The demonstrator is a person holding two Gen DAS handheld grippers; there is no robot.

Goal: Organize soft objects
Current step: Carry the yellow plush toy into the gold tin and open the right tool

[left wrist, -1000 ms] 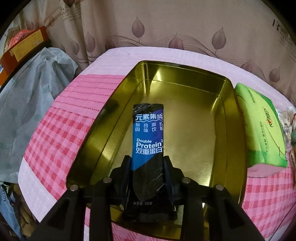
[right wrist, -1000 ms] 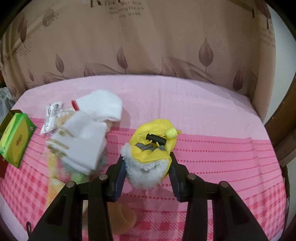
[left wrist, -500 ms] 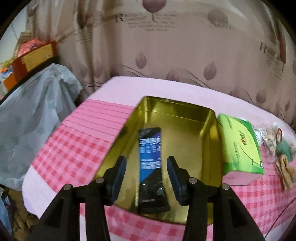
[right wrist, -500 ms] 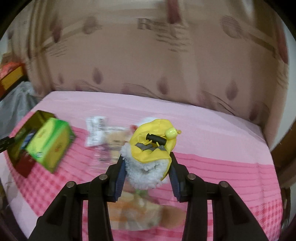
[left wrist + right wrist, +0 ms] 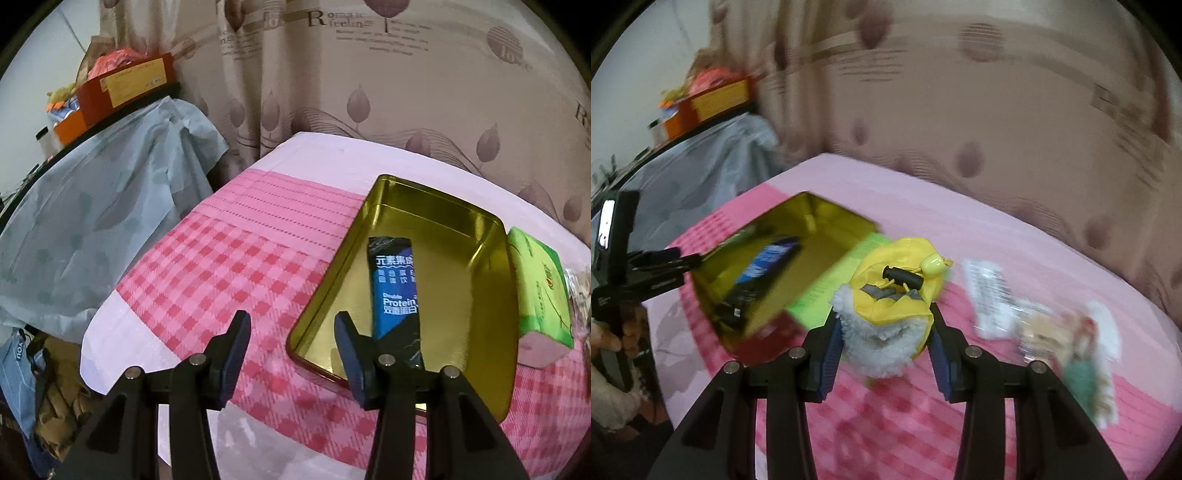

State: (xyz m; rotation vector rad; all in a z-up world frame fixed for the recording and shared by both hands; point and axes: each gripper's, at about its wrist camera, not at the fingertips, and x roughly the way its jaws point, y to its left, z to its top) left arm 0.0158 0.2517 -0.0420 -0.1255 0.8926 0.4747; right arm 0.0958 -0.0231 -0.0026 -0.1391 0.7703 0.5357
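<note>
The right gripper pinches a small yellow hooded garment with white fleece lining and a black cord toggle at centre frame, its pads squeezing the fleece so the soft piece rides securely, probably toward the shallow gold-coloured metal tin at centre left. The left gripper, at lower centre of its view, stands wide with nothing between its jaws. The blue-and-black protein drink sachet lies flat in the tin, evidently already delivered.
</note>
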